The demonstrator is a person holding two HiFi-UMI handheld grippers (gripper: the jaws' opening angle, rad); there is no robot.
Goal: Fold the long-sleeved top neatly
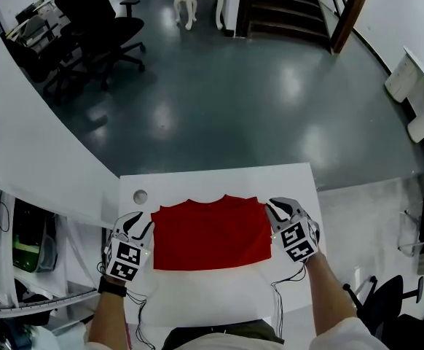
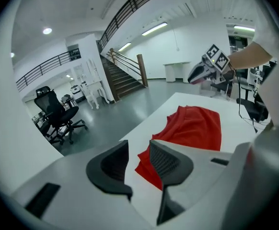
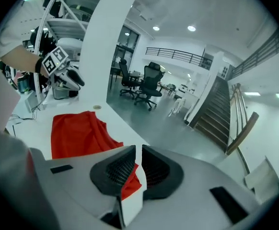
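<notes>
The red long-sleeved top (image 1: 212, 232) lies folded into a rectangle on the white table (image 1: 219, 181), collar toward the far edge. My left gripper (image 1: 140, 228) hovers at its left edge. In the left gripper view the jaws (image 2: 138, 146) stand apart with white table showing in the gap. The cloth's corner (image 2: 146, 169) sits just past the right finger, not pinched. My right gripper (image 1: 279, 211) is at the top's right edge. In the right gripper view it (image 3: 138, 152) is shut on a fold of the red fabric (image 3: 130, 183), and the rest of the top (image 3: 77, 133) rises toward it.
A round grommet (image 1: 140, 196) sits in the table's far left corner. Cables (image 1: 277, 297) trail off the near edge. Office chairs (image 1: 103, 28) stand on the dark floor beyond, with a staircase (image 1: 285, 6) at the back and a white curved counter (image 1: 30, 144) to the left.
</notes>
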